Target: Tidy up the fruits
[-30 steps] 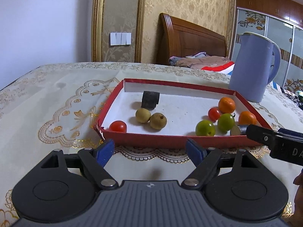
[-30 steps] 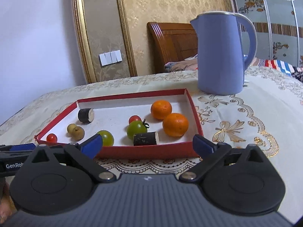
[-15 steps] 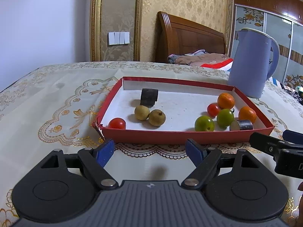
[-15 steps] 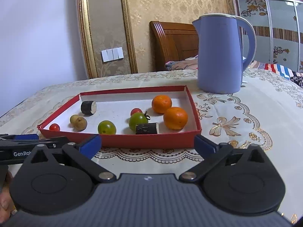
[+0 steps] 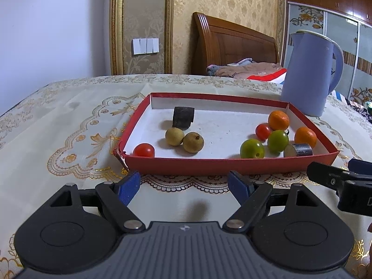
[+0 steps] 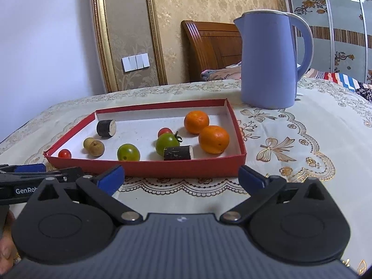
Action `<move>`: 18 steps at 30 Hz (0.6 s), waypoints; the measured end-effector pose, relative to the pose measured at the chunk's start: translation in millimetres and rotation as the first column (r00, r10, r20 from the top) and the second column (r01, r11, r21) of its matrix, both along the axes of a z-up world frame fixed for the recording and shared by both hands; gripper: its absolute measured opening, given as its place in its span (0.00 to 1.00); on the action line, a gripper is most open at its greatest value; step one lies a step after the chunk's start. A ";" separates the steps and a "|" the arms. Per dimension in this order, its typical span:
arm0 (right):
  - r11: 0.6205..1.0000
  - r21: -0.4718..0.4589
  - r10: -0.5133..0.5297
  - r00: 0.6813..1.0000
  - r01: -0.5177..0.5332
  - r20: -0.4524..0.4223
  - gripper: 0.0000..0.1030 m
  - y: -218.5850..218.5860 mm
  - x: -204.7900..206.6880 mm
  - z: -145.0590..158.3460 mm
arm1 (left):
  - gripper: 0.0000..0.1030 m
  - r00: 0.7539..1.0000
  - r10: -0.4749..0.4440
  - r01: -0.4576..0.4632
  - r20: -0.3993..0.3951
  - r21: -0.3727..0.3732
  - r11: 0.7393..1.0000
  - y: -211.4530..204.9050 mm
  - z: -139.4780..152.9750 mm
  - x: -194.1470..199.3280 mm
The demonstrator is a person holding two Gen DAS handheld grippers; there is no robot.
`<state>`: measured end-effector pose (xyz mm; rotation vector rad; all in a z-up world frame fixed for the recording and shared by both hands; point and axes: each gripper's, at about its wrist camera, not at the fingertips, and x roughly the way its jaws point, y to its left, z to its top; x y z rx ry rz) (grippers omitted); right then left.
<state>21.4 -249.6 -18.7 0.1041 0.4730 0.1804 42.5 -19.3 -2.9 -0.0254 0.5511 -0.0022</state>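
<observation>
The left tongs [image 5: 183,184] and the right tongs [image 6: 181,177] are both wide open with nothing in them, low in each frame, just in front of the red tray [image 5: 232,164] on the surface [image 5: 58,125]. In the left wrist view, a red tomato [image 5: 144,150], two brown fruits [image 5: 183,139] and a dark chunk [image 5: 183,117] lie on the tray's left side. Two oranges [image 6: 204,131], two green tomatoes [image 6: 148,147] and a small red one [image 6: 164,131] sit toward the right, with a blue kettle [image 6: 270,58] behind at the upper right.
</observation>
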 end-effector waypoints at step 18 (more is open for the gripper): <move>1.000 -0.001 0.008 1.000 -0.008 -0.015 1.00 0.3 0.6 -2.1 | 0.80 1.000 0.001 -0.001 -0.011 0.000 1.000 -0.7 -1.3 1.5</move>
